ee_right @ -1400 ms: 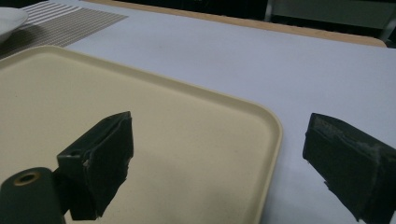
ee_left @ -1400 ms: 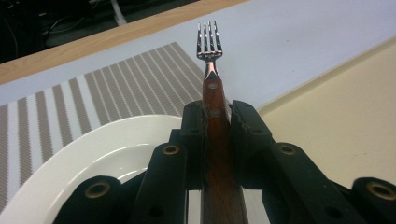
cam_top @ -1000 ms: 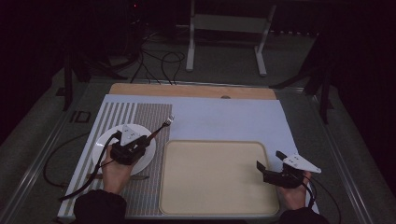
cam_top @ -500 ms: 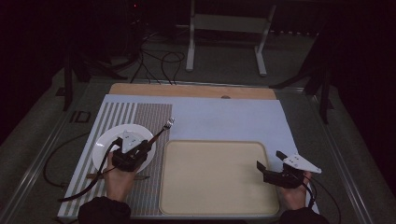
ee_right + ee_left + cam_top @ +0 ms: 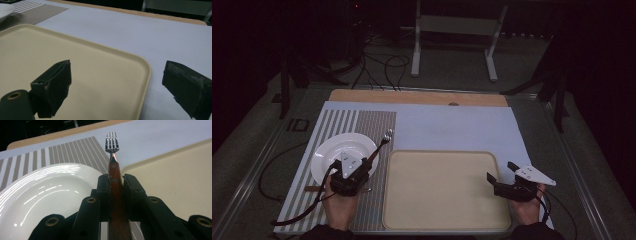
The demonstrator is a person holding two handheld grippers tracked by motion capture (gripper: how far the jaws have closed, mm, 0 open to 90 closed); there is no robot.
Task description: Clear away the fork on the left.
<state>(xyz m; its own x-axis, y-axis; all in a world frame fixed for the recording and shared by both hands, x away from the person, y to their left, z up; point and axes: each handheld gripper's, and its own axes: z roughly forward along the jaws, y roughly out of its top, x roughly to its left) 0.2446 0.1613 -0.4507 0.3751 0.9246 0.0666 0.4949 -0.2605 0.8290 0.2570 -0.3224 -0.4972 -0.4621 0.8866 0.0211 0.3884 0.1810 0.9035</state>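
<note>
While my left gripper [image 5: 116, 186] hides the fork's [image 5: 112, 147] handle end, its jaws clamp that handle beside the plate [image 5: 45, 192]; my right gripper [image 5: 117, 87] gapes wide over the tray [image 5: 100, 67].

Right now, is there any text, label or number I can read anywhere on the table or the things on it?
"ID": a dark mark on the grey table edge, left of the striped mat; faint, so the reading is unsure.
Nothing legible on the plate, fork, tray or either gripper.
</note>
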